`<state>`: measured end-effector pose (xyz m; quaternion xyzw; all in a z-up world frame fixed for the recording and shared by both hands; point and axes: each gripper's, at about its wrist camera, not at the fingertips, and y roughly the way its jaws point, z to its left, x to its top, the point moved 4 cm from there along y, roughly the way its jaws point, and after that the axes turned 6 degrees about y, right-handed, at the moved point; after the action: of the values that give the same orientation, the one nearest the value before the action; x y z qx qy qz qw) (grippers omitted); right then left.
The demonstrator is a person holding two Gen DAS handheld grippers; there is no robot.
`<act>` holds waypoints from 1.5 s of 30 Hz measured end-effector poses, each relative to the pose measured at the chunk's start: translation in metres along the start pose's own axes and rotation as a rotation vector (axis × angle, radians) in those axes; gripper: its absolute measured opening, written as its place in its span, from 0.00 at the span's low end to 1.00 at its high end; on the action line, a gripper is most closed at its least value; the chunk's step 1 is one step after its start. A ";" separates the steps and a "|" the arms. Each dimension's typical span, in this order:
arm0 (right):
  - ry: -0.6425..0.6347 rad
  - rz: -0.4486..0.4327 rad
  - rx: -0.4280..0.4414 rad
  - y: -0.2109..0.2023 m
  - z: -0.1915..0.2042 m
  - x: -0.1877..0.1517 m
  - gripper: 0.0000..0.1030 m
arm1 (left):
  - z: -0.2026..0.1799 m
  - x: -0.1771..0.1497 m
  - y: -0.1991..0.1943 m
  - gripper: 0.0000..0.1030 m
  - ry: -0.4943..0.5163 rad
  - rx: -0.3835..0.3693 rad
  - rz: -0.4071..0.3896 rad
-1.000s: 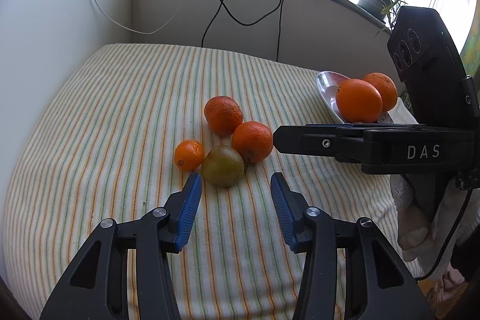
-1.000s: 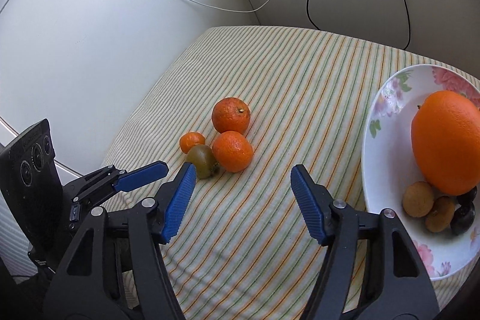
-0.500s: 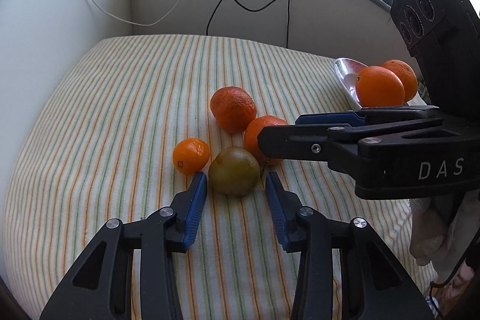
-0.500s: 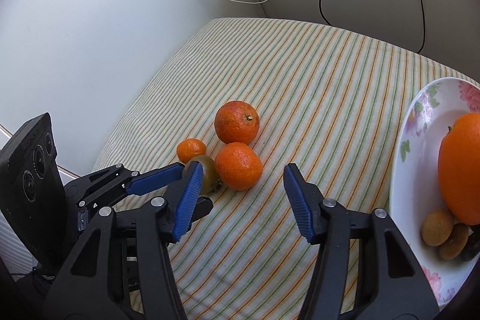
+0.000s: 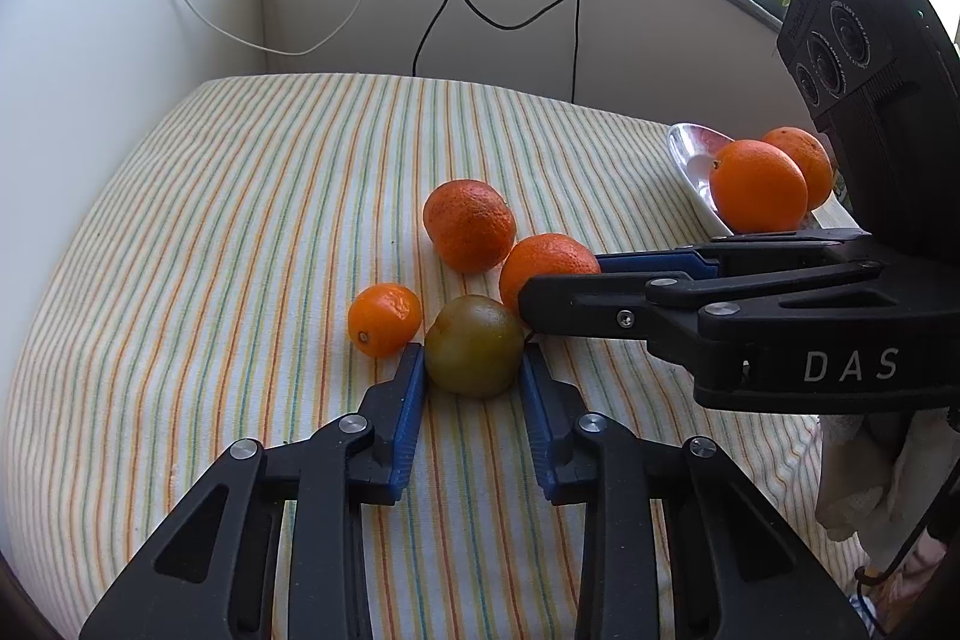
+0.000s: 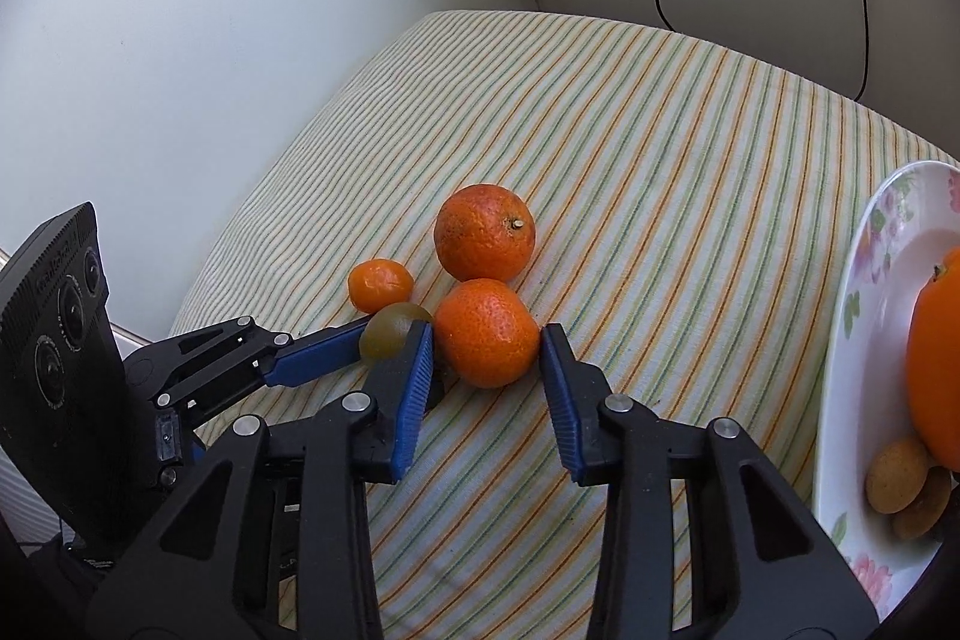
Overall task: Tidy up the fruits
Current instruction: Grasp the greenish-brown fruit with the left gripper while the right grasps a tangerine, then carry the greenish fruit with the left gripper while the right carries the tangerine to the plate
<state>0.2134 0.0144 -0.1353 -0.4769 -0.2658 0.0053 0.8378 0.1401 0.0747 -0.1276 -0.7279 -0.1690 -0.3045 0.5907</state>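
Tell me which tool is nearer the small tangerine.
Left. The left tool straddles the green fruit right beside the small tangerine; the right tool straddles an orange farther away.

Left tongs: jaws just closing, blue pads pressing something between them.
Right tongs: jaws just closing, pads touching something between them.
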 end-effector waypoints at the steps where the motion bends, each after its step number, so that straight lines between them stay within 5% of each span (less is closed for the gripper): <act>1: 0.001 -0.004 0.002 -0.003 0.000 -0.002 0.36 | 0.000 0.000 -0.001 0.28 0.000 -0.001 -0.002; 22: 0.038 -0.159 0.016 -0.106 -0.029 -0.036 0.36 | -0.038 0.020 -0.036 0.28 0.020 -0.082 -0.087; 45: 0.165 -0.262 -0.144 -0.195 -0.132 -0.069 0.36 | -0.113 0.051 -0.007 0.28 0.100 -0.173 -0.088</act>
<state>0.1661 -0.2152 -0.0620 -0.4956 -0.2558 -0.1622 0.8140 0.1469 -0.0382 -0.0765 -0.7518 -0.1443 -0.3795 0.5195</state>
